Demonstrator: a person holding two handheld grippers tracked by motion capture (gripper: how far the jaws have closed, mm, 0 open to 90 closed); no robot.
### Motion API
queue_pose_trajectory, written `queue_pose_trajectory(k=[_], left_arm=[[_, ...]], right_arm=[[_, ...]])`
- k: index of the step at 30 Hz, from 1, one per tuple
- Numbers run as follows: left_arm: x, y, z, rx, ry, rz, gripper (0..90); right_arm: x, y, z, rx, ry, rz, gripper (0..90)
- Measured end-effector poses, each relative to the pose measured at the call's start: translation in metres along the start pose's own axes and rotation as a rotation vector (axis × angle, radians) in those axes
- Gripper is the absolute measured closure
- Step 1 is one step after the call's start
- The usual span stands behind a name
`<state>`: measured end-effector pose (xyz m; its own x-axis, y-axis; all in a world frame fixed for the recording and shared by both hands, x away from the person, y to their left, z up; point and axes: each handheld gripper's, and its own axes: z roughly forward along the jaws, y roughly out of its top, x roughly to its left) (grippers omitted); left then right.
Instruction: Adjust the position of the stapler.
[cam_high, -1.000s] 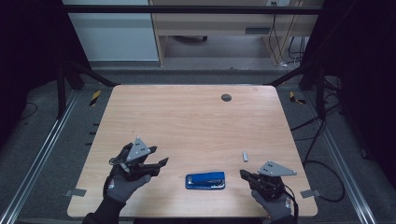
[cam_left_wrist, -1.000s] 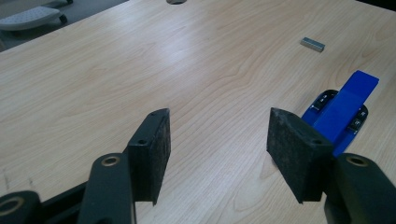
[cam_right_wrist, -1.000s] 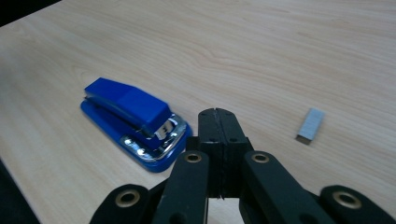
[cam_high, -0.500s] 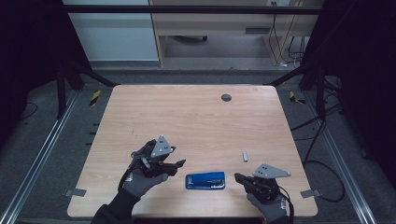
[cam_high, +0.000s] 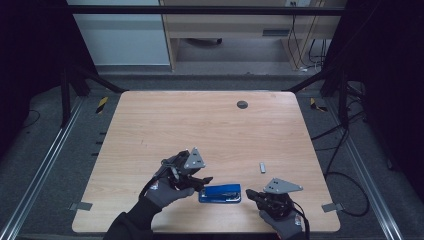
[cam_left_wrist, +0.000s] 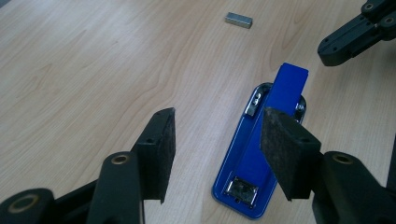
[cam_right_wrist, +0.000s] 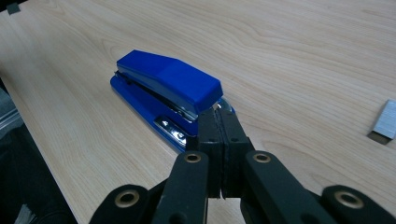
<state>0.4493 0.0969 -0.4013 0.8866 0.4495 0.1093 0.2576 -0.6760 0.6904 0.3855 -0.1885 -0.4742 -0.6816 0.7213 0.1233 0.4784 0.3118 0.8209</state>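
Stapler (cam_high: 220, 193): blue, lying flat near the front edge of the desk (cam_high: 200, 125), between the two hands; its top arm is raised a little over the base, as the right gripper view shows (cam_right_wrist: 168, 88).

Left hand-held gripper (cam_high: 202, 181): released, nothing between the pads; in its own view (cam_left_wrist: 215, 154) the jaws stand one on each side of the stapler's near end (cam_left_wrist: 257, 154), not touching it. They have just been closing a little. My reading is that it lines up along the stapler's length so the pads can take the body by its two long sides.

Right hand-held gripper (cam_high: 251, 195): clenched on nothing, pads pressed together (cam_right_wrist: 219, 140), tips right at the stapler's front end. It probably rests there as a stop, so the stapler will not slide while the other hand takes hold; whether the tips actually touch the metal I cannot tell from this angle.

Staple strip (cam_high: 262, 167): a small grey block lying loose on the desk, beyond the right hand and apart from the stapler (cam_right_wrist: 385, 122). It is likely there for loading.

Change since a second ago: the left hand was out near the desk's left side, well clear of the stapler; now it has come across to the stapler's left end. The right hand, the stapler and the staple strip lie as they did.
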Motion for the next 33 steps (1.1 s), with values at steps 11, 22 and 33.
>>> queue_pose_trajectory(k=[11, 22, 33], left_arm=[[-0.008, 0.011, 0.014, 0.041, -0.062, 0.081, 45.4], [-0.016, 0.016, 0.030, 0.069, -0.115, 0.134, 46.2], [-0.025, 0.024, 0.051, 0.134, -0.169, 0.223, 47.2]], right_arm=[[0.004, -0.001, 0.005, 0.004, 0.008, -0.014, 89.7], [0.006, -0.001, 0.008, 0.008, 0.023, -0.027, 90.0], [0.008, -0.001, 0.012, 0.027, 0.033, -0.039, 90.0]])
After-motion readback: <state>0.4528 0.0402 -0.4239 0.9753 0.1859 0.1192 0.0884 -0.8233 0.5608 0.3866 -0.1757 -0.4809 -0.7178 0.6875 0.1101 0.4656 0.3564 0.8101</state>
